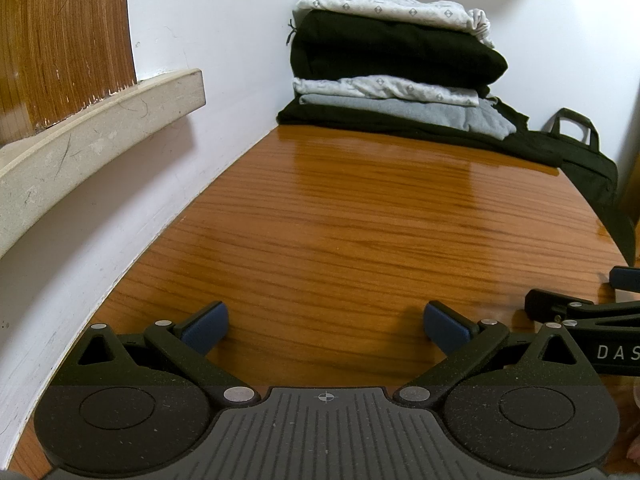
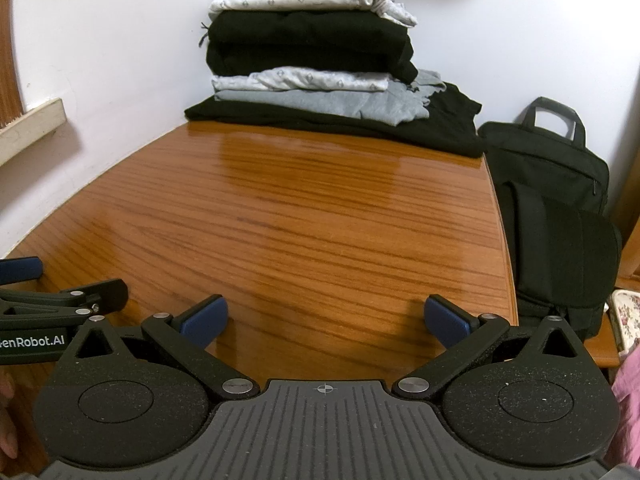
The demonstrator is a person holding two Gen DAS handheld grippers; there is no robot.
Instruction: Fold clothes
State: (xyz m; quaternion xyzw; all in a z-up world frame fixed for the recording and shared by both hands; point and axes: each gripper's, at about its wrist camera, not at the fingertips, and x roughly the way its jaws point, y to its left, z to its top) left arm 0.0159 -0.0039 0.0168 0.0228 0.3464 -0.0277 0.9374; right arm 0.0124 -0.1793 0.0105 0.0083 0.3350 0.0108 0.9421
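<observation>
— Where are the clothes from where you stand?

— All at the far end of the wooden surface point(image 2: 320, 216), pushed into the corner where the two white walls meet. It's a folded stack point(image 2: 316, 68): a black piece spread flat at the bottom, a grey one on that, then a thin white patterned one, a thick black bundle, and another white patterned garment point(image 1: 384, 4) on top, a bit rumpled at its right end.

— And the two tools?

— Both low over the near end, well apart from the stack. The left gripper point(image 1: 326, 328) has its jaws spread wide, blue pads point(image 1: 206, 326) facing each other with only bare wood between them. The right gripper point(image 2: 326, 320) is the same: jaws wide, holding nothing.

— Are they close to one another?

— Side by side. From the left camera you see the right one's black linkage and a blue tip poking in at the right edge; from the right camera the left one shows at the left edge.

— Anything else about?

— A black bag point(image 2: 552, 208) with a handle stands just beside the surface's right edge, near the stack. On the left wall there's a pale ledge point(image 1: 100, 120) with a wood panel above it.
</observation>
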